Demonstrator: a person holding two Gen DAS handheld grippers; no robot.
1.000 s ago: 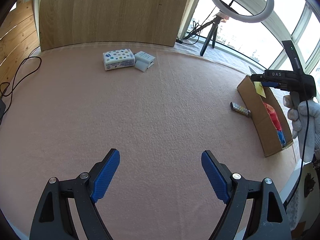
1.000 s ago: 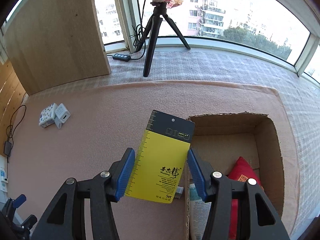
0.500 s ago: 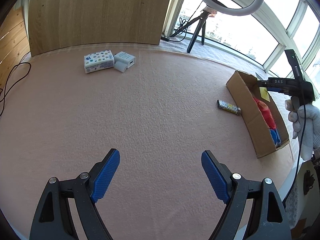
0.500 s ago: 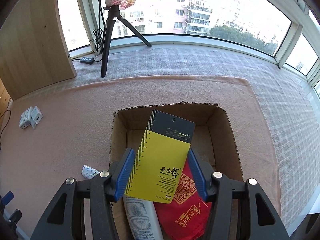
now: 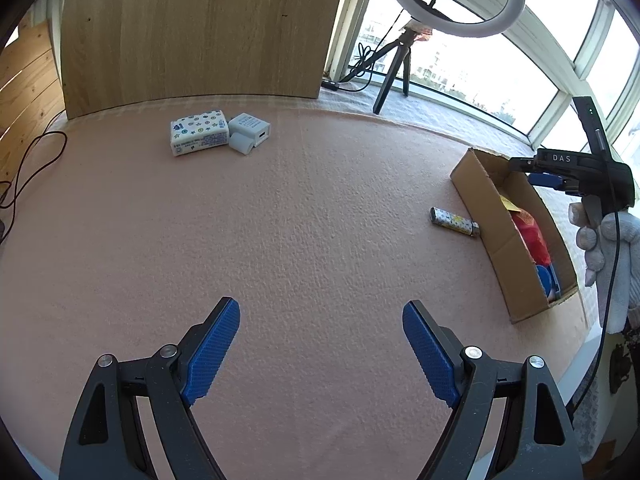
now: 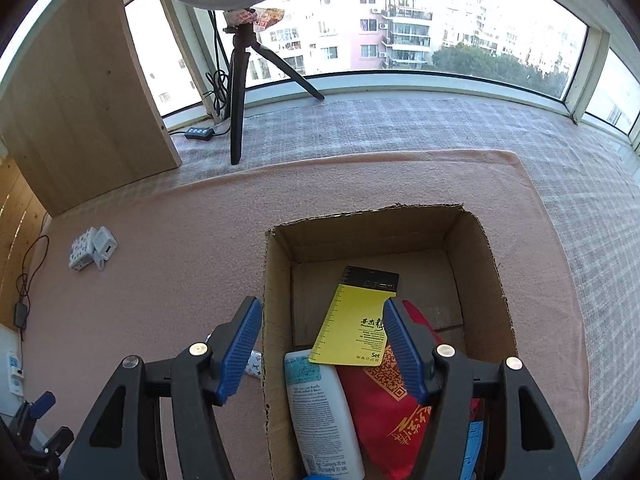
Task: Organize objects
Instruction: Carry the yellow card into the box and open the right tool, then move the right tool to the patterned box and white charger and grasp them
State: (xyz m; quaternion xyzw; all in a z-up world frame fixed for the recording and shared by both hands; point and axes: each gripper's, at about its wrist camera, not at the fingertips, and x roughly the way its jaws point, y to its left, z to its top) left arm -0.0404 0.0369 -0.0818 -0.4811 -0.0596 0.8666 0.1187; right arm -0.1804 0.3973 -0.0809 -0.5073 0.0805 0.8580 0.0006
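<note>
The yellow-and-black card pack (image 6: 360, 320) lies inside the cardboard box (image 6: 492, 272), resting on a white bottle (image 6: 320, 404) and a red pouch (image 6: 396, 412). My right gripper (image 6: 320, 340) hangs open above the box's left wall, nothing between its fingers. In the left wrist view that box (image 5: 484, 204) sits at the right with the right gripper (image 5: 556, 172) over it, held by a gloved hand (image 5: 612, 248). A patterned lighter (image 5: 454, 221) lies just left of the box. My left gripper (image 5: 320, 344) is open over bare pink cloth. A tissue pack (image 5: 199, 137) and white charger (image 5: 250, 133) lie far back.
A ring light on a tripod (image 5: 394, 68) stands on the grey checked mat by the window. A wooden panel (image 5: 200, 32) rises behind the pink cloth (image 5: 280, 220). Cables (image 5: 28, 160) trail at the left edge. The table edge runs close behind the box.
The right gripper opened and released the yellow card pack, which dropped into the box. The left gripper's view swung slightly; its jaws stayed open.
</note>
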